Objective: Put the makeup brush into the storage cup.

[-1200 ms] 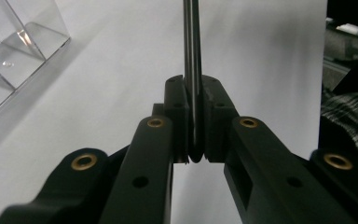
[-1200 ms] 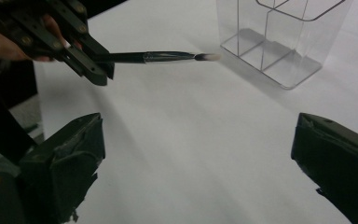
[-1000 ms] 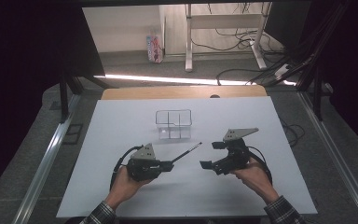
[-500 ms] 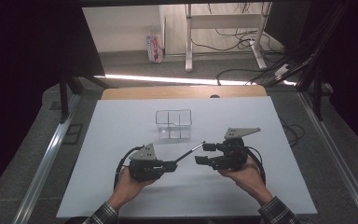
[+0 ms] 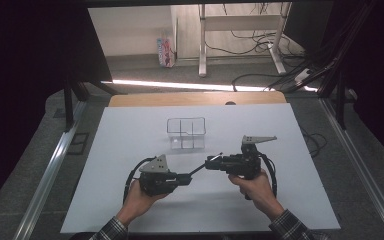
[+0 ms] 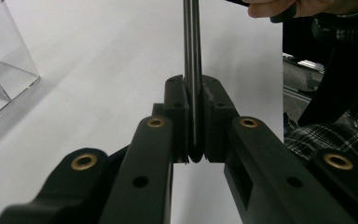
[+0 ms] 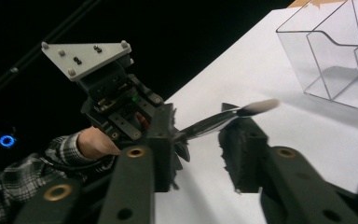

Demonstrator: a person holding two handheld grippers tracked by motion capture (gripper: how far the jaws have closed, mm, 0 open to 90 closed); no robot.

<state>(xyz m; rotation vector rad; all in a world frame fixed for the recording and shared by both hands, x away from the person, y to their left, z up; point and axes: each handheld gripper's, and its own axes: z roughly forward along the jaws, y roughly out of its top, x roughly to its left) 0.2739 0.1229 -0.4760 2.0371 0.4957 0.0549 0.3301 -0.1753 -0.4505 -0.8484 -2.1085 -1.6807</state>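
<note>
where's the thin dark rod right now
In the high view the thin dark rod spans between the two grippers near the table's front centre, clamped in the left gripper, its far end between the open right gripper, before the clear plastic box.

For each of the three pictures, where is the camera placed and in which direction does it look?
High view: above the person's side, looking forward and down on the white table; both hands hold the left gripper and right gripper.
Left gripper view: rides the left gripper, looking along jaws shut on a thin dark rod; plaid sleeve at right.
Right gripper view: rides the right gripper, jaws open around the rod's tip, facing the left gripper.
Shared: both gripper views show the rod and the clear divided box.
</note>
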